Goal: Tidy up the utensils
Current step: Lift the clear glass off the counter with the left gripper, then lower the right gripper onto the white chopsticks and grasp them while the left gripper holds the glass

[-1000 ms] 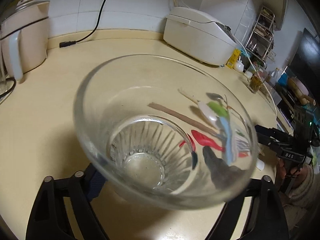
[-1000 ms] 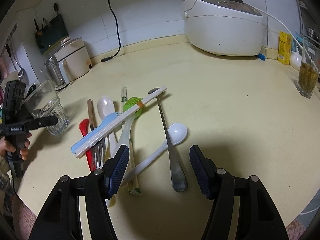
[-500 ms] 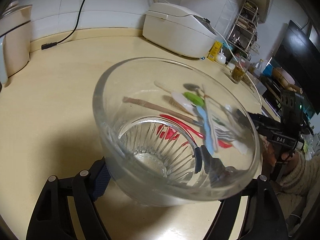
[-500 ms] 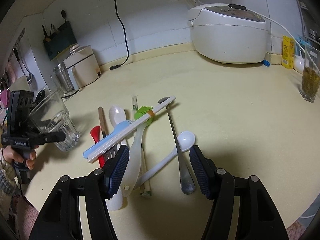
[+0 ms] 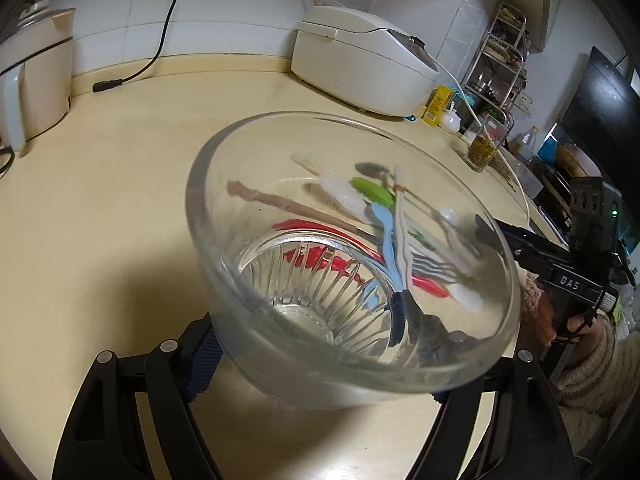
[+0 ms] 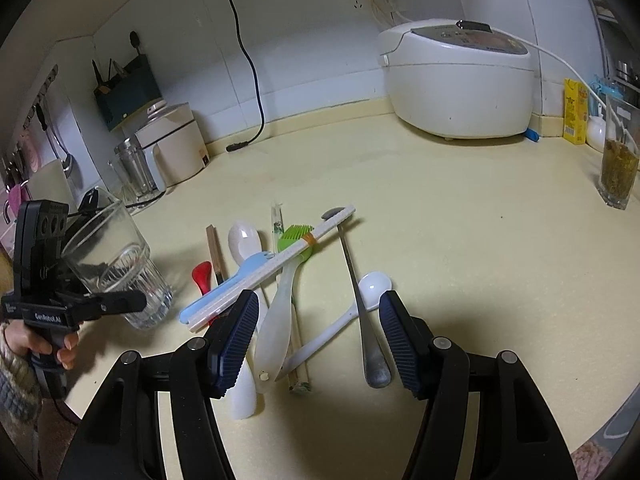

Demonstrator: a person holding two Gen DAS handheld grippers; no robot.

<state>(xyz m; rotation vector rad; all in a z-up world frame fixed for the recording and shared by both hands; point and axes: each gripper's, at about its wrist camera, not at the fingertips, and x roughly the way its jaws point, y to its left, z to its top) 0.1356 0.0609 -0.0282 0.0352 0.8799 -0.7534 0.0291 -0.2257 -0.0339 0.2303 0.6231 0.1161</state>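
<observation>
A white rice cooker stands on the desk by the wall; a black cord hangs nearby.

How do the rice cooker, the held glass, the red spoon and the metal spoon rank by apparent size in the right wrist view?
1. rice cooker
2. glass, held by the left gripper
3. metal spoon, long but thin
4. red spoon, mostly hidden under other utensils

Left wrist view looks steeply down, very near the glass; right wrist view faces the table obliquely; both share utensil pile.
</observation>
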